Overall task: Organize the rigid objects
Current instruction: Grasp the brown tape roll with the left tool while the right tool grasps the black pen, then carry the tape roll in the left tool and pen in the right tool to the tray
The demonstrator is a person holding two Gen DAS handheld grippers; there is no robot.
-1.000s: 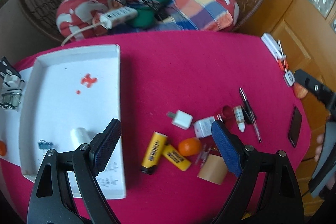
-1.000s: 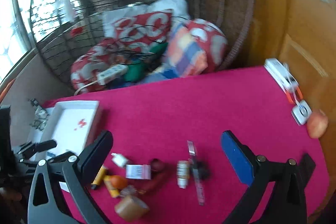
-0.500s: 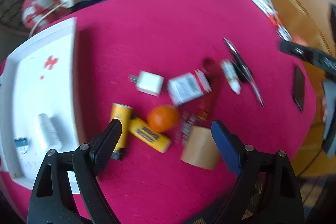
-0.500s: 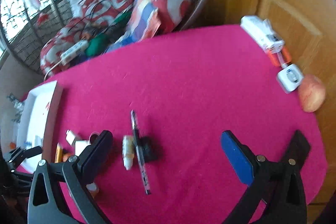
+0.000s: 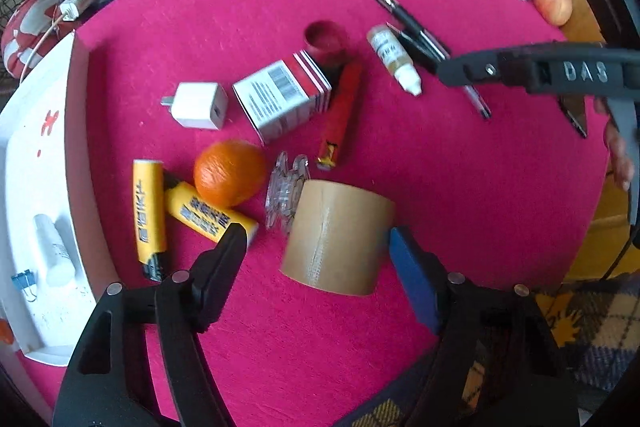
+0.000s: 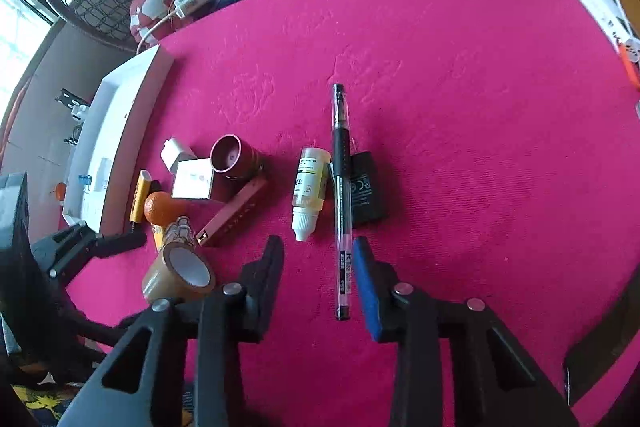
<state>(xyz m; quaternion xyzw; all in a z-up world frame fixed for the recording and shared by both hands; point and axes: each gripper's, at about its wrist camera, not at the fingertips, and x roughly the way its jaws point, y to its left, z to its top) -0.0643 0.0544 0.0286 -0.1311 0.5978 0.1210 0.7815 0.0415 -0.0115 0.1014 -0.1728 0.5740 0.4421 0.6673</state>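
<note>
dropped in close over 1 second: left gripper (image 5: pixel 316 247) now straddled the tape roll (image 5: pixel 338 237), jaws wide, not yet clamped. right gripper (image 6: pixel 318 259), also open, bracketed the pen (image 6: pixel 342 195). likely 2 pickups for the white tray (image 5: pixel 78 187).

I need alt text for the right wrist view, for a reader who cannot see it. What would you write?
The open right hand-held gripper hovers low over a pink tablecloth, its fingers on either side of a black gel pen. Beside the pen lie a small dropper bottle and a black adapter; further left sit a tape roll, an orange and a white tray.
</note>
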